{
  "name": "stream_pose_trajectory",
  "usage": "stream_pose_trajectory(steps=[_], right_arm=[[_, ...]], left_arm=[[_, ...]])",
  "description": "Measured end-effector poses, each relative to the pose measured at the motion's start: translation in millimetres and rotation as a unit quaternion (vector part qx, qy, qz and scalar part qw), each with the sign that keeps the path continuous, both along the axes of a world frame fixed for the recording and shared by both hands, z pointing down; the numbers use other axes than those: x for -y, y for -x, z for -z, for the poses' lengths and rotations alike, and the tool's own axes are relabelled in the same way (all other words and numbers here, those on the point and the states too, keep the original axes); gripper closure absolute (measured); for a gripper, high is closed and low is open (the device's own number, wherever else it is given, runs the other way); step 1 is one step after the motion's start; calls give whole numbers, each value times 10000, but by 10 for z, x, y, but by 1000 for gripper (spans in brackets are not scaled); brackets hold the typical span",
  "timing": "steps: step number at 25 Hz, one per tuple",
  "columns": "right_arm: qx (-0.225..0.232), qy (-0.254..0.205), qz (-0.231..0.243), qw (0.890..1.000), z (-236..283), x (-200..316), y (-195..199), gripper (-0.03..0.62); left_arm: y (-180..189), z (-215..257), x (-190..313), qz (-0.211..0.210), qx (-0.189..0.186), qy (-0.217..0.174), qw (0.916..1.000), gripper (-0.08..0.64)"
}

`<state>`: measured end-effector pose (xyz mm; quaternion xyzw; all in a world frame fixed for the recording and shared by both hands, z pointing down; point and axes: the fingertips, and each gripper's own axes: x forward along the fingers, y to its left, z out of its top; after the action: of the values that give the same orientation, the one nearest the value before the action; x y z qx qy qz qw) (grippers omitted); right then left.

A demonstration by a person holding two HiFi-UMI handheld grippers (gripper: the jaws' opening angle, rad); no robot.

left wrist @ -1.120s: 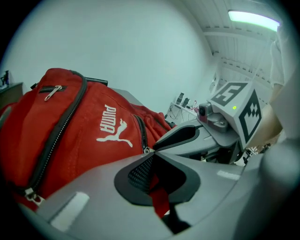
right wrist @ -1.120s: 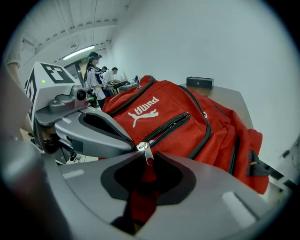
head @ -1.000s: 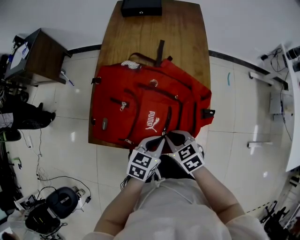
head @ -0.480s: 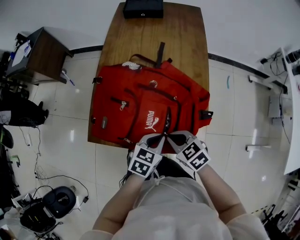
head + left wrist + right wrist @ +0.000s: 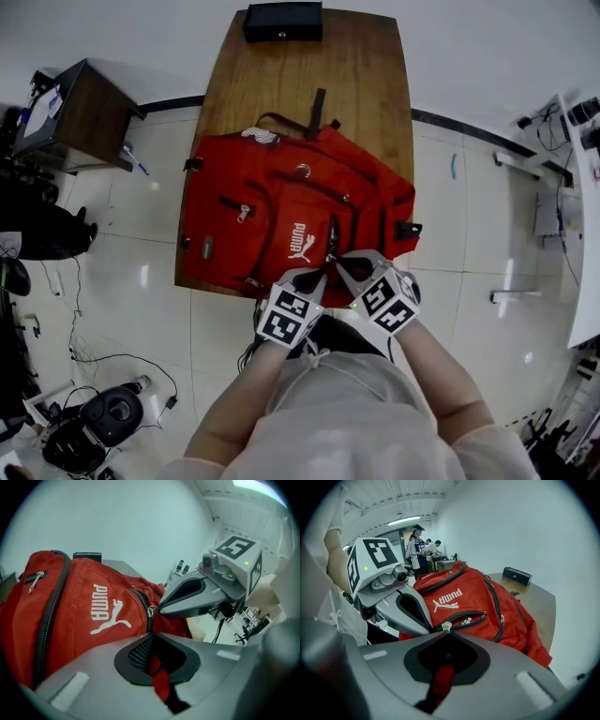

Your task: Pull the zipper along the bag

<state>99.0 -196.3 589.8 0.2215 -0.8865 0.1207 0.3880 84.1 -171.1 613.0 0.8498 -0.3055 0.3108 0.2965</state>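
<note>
A red backpack [image 5: 281, 216] lies flat on the wooden table [image 5: 309, 75]. Its front pocket zipper [image 5: 331, 234] runs toward me, and in the right gripper view the zipper [image 5: 464, 619] gapes a little. My right gripper [image 5: 339, 266] is shut on the zipper pull [image 5: 446, 626] at the near end of that pocket. My left gripper [image 5: 319, 273] sits right beside it, shut on a fold of the bag's red fabric [image 5: 159, 686]. In the left gripper view the right gripper [image 5: 161, 609] meets the metal pull [image 5: 151, 611] just past my left gripper [image 5: 151, 633].
A black box [image 5: 282, 21] stands at the table's far end. A black strap [image 5: 317, 111] trails from the bag's top. A dark side table [image 5: 70, 117] stands at the left. Cables and gear lie on the floor at the lower left. People stand far off in the right gripper view.
The right gripper's jaws have closed at the zipper pull. Both grippers stay together at the bag's near edge, shifted only slightly. The bag has not moved.
</note>
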Motion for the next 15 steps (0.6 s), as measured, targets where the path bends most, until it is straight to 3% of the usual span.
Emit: stream_pose_trajectory(steps=[10, 15], right_arm=[[9, -146, -266, 9995, 46, 315, -87, 583], [142, 30, -534, 9985, 36, 508, -130, 583]], left_arm=[[-16, -66, -40, -91, -141, 284, 9995, 553], [-31, -68, -30, -38, -281, 452, 9986, 554]])
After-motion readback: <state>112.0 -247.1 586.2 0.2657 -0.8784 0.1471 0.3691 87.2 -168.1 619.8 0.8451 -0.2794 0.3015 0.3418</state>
